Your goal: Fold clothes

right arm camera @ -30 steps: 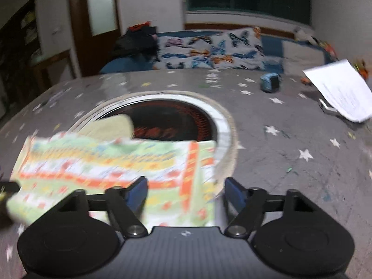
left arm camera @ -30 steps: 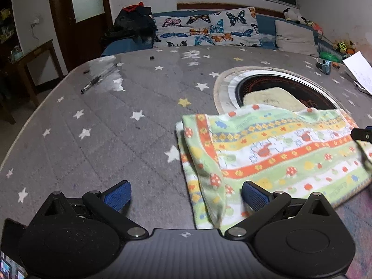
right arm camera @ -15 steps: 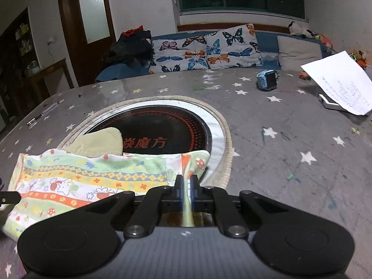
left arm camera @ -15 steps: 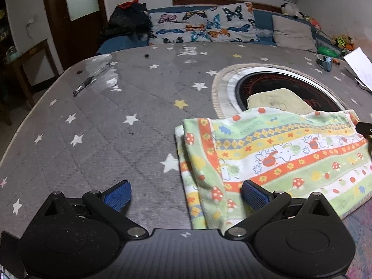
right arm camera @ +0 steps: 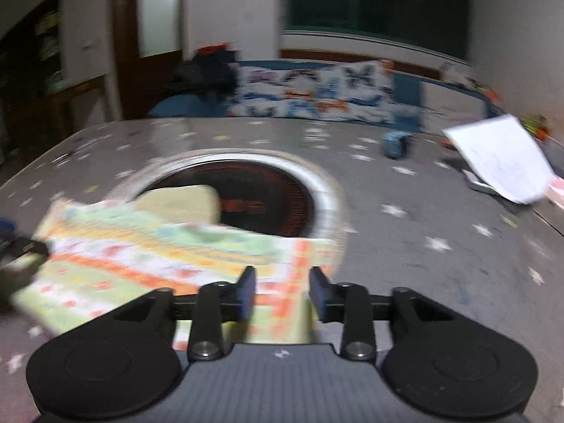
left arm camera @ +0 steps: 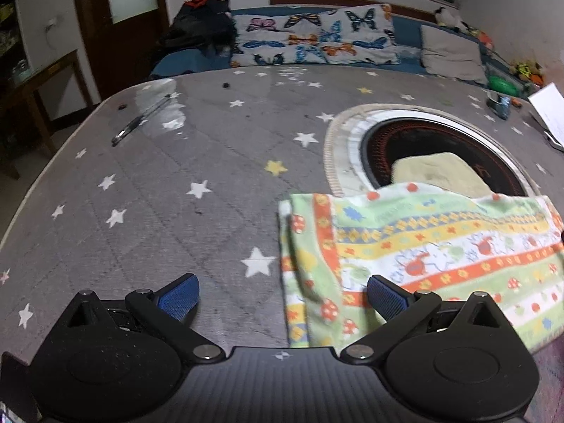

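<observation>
A folded green, yellow and orange patterned cloth (left arm camera: 423, 253) lies on the grey star-print table cover (left arm camera: 176, 183). My left gripper (left arm camera: 282, 296) is open and empty, with its right finger over the cloth's left end. In the right wrist view the same cloth (right arm camera: 158, 257) lies blurred in front of my right gripper (right arm camera: 282, 292), which is open, with the cloth's right end between and below the jaws. A pale yellow folded cloth (left arm camera: 437, 172) lies behind it on the round black plate (left arm camera: 405, 134).
A pen (left arm camera: 141, 123) lies at the table's far left. A small blue object (right arm camera: 396, 144) and white papers (right arm camera: 504, 162) lie at the far right. Butterfly pillows (left arm camera: 313, 38) and dark clothes (left arm camera: 201, 24) lie on the sofa behind the table.
My right gripper was shut on the cloth's right edge half a second ago and has now opened, letting it go. The view is blurred with motion. My left gripper stayed open.
</observation>
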